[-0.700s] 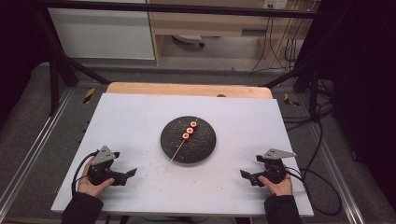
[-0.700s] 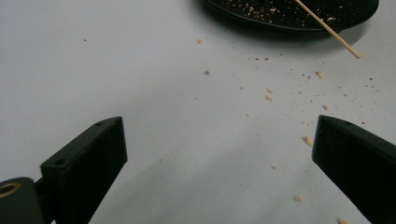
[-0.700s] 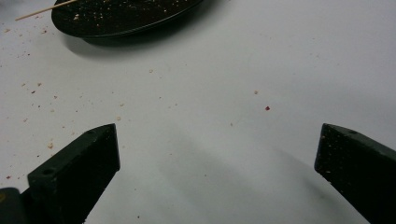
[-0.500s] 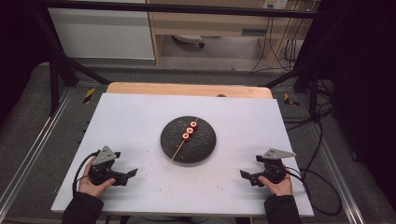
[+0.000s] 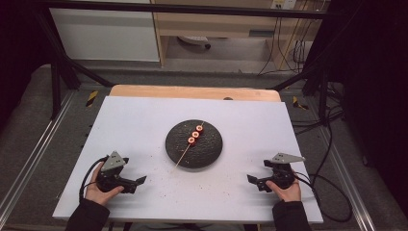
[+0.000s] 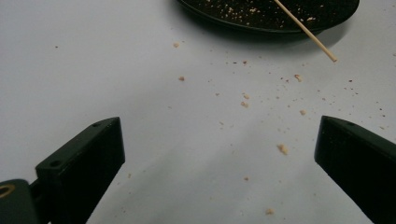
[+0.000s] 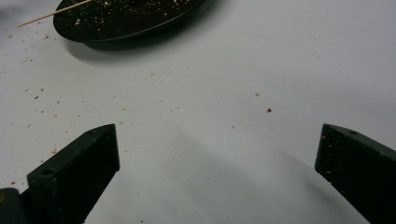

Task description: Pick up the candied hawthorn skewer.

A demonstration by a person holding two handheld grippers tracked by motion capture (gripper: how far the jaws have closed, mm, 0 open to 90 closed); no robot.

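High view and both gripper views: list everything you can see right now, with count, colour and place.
plate: one, black, table centre
skewer: one, pale wood, lying on the plate, bare end past its near rim
food pieces: three, red with pale centres, threaded on the skewer
crumbs: many, tan and reddish, scattered on the table near the plate
table: one, white top, wooden far edge
left gripper: one, black, near left, open, empty
right gripper: one, black, near right, open, empty
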